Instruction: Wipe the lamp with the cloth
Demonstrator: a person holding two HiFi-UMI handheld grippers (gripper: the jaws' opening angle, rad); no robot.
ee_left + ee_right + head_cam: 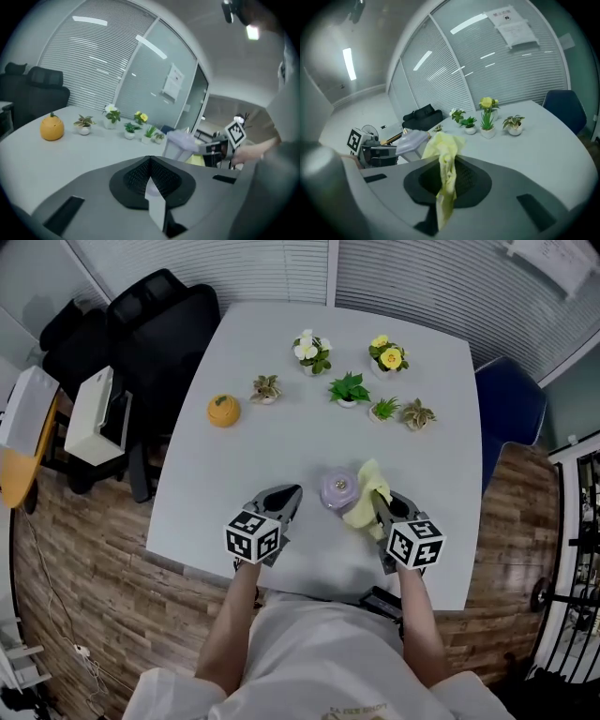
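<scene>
The small pale-purple domed lamp [338,490] sits near the front edge of the white table [281,427], between the two grippers. The right gripper [382,507] pinches the crumpled yellow cloth [362,507], which lies against the lamp's right side. The left gripper [286,495] has its jaws pressed together on nothing.

On the pale tabletop [281,456] stand an orange pumpkin ornament [223,411] and six small potted plants, one white-flowered [311,351] and one yellow-flowered [388,354], with a black office chair [159,310] at its left and a blue chair [511,399] at its right.
</scene>
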